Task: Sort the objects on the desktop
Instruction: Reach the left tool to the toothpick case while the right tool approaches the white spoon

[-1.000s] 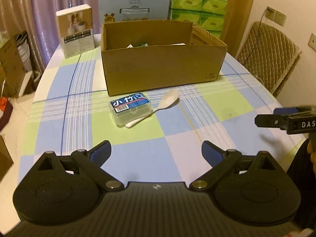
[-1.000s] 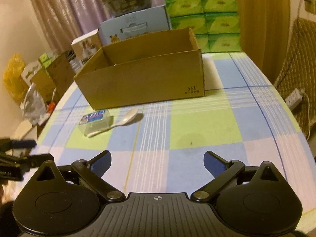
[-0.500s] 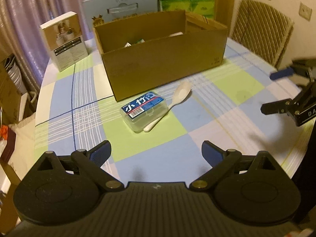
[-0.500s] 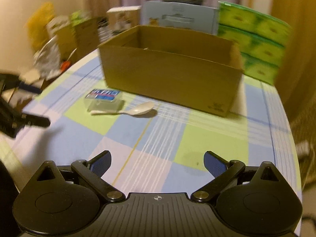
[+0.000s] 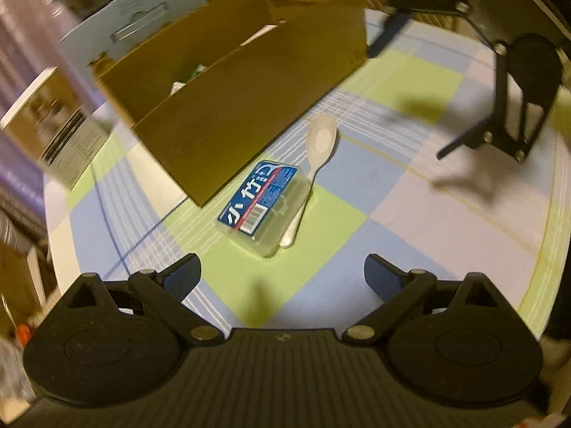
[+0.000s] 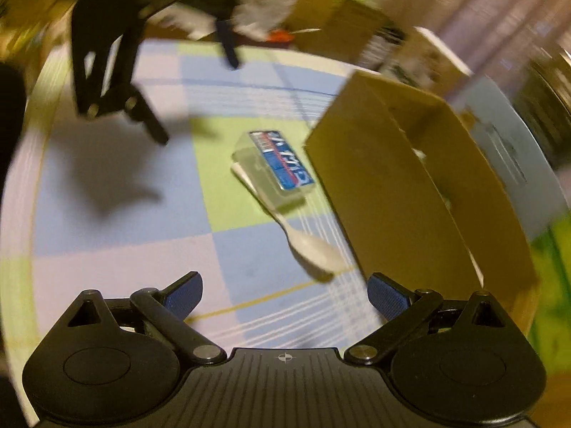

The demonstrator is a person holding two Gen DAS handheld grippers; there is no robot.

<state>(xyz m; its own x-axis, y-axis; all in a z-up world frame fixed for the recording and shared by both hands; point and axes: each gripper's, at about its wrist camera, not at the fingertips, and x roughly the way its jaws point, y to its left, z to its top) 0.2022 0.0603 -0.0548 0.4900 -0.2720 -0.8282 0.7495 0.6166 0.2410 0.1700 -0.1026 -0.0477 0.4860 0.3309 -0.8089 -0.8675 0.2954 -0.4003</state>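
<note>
— Hovering wide open and empty, the left gripper (image 5: 282, 276) and right gripper (image 6: 283, 290)?
— Yes. The clear plastic case (image 5: 264, 207) is lying mid-tabletop against the spoon (image 5: 316, 153), beside the cardboard box (image 5: 249, 82); probably light, rigid, slick, so pinch its long sides.

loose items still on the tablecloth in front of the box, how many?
2: a clear plastic case with a blue label, and a white spoon lying against its side. The cardboard box may hide more.

Left gripper (image 5: 282, 278) and right gripper (image 6: 283, 294) both hover, fingers spread wide
</note>
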